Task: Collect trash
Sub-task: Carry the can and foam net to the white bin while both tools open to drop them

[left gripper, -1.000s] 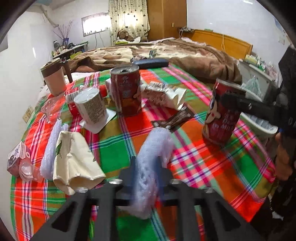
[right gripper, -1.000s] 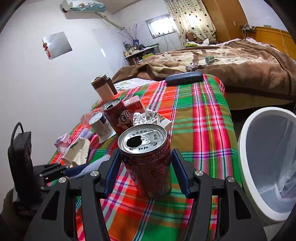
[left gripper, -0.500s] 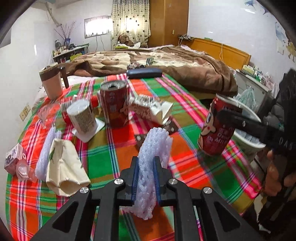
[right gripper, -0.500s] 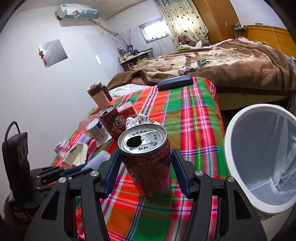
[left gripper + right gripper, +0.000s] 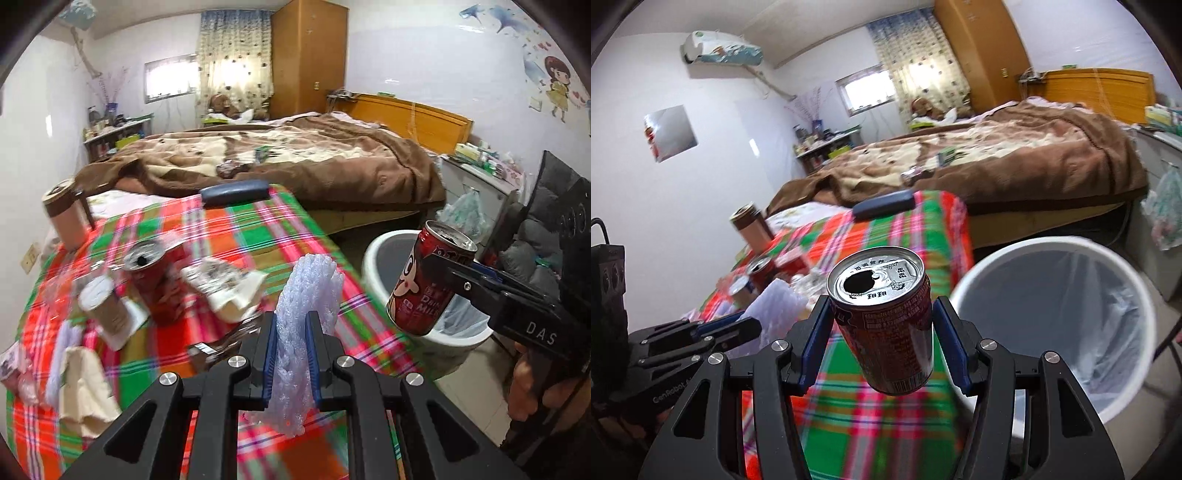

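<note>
My left gripper (image 5: pixel 291 347) is shut on a white foam net sleeve (image 5: pixel 303 317) and holds it above the plaid table (image 5: pixel 258 236). My right gripper (image 5: pixel 882 332) is shut on a red drink can (image 5: pixel 886 317), lifted and tilted, at the table's right edge beside the white trash bin (image 5: pixel 1052 247). In the left wrist view the can (image 5: pixel 424 284) hangs in front of the bin (image 5: pixel 380 247). The left gripper also shows in the right wrist view (image 5: pixel 738 328).
On the table lie another red can (image 5: pixel 155 280), a paper cup (image 5: pixel 107 310), crumpled wrappers (image 5: pixel 225 288), a beige bag (image 5: pixel 85 391), a brown tumbler (image 5: pixel 66 218) and a dark case (image 5: pixel 234 192). A bed (image 5: pixel 295 158) stands behind.
Both grippers have lifted and swung right toward the bin. The can has left the table and now hangs tilted by the bin's rim. The foam sleeve has risen with the left gripper.
</note>
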### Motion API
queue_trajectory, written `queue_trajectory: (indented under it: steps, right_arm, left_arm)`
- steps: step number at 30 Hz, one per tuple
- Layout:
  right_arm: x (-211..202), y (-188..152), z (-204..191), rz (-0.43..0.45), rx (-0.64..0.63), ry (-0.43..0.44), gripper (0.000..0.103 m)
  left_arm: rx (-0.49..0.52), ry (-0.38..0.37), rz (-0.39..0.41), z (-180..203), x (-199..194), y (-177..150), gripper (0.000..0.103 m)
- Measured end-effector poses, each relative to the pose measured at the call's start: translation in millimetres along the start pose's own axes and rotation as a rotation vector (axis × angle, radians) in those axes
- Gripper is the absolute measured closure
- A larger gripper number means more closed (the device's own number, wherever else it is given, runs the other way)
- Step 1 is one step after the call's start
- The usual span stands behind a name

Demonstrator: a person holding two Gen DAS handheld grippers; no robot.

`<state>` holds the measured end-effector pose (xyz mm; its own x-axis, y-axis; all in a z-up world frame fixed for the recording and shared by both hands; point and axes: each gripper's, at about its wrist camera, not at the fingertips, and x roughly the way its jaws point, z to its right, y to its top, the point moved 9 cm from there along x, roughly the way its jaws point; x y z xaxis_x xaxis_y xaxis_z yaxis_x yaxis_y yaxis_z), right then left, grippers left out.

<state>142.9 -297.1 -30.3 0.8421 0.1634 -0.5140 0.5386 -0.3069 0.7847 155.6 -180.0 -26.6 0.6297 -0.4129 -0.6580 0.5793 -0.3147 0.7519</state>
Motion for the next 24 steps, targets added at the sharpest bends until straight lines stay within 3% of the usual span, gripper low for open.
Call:
queue_trajectory:
  steps: [12,16,24]
  right_arm:
    - [-15.7,12.7,68.7,0.025,0.032,-0.178,0.046]
    - [-13.7,9.7,89.8,0.006,0.056,-0.226,0.046]
    - [0.4,-5.1,124.8,-0.079,0.092,-0.305,0.046]
  left_arm:
    - [0.071,-0.112,-0.02,83.2,48.9,28.5,0.087]
    - [0.078,-0.162,-0.042,106.1,65.3,33.8,0.087]
    - [0.11,-0.192,-0.106,136.5,101.3,30.2,0.087]
